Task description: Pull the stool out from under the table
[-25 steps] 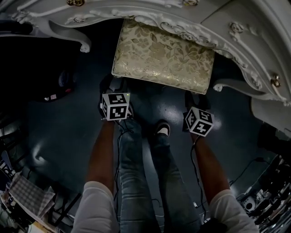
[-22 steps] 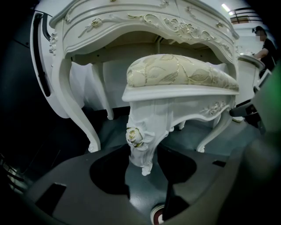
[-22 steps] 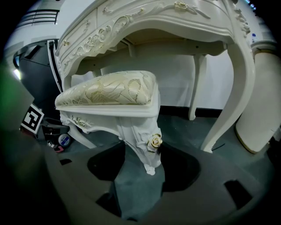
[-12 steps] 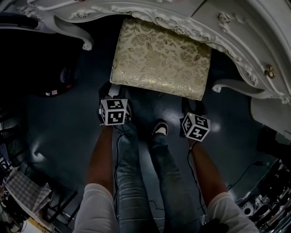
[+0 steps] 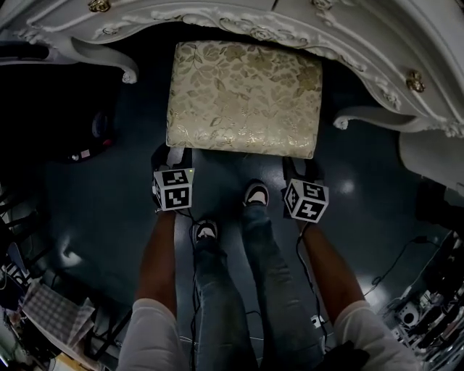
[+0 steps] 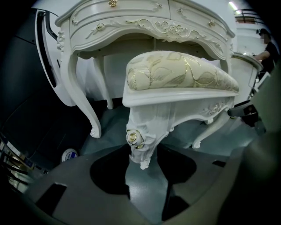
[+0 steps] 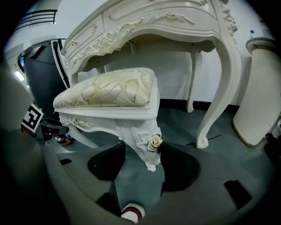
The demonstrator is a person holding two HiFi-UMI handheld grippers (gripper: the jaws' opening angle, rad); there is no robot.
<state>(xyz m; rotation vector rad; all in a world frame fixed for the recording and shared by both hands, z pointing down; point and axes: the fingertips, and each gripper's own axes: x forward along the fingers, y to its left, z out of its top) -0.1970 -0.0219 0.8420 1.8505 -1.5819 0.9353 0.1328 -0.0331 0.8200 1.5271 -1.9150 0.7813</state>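
Observation:
The stool (image 5: 243,98), white with a gold floral cushion, stands on the dark floor, mostly out from under the ornate white table (image 5: 217,18). My left gripper (image 5: 170,158) is at its front left corner. In the left gripper view the jaws (image 6: 141,161) are closed on the carved front leg (image 6: 140,140) with its gold rose. My right gripper (image 5: 297,168) is at the front right corner, and in the right gripper view its jaws (image 7: 147,161) are closed on the other front leg (image 7: 148,147). Both grippers point steeply down.
The person's legs and shoes (image 5: 257,196) stand between the grippers, just in front of the stool. Curved table legs (image 6: 85,105) (image 7: 219,101) flank the stool. A white rounded object (image 7: 259,96) stands at the right. A dark cabinet (image 6: 26,88) is at the left.
The stool has slid out from under the table toward the person, with both grippers moving back with it. One foot has stepped back.

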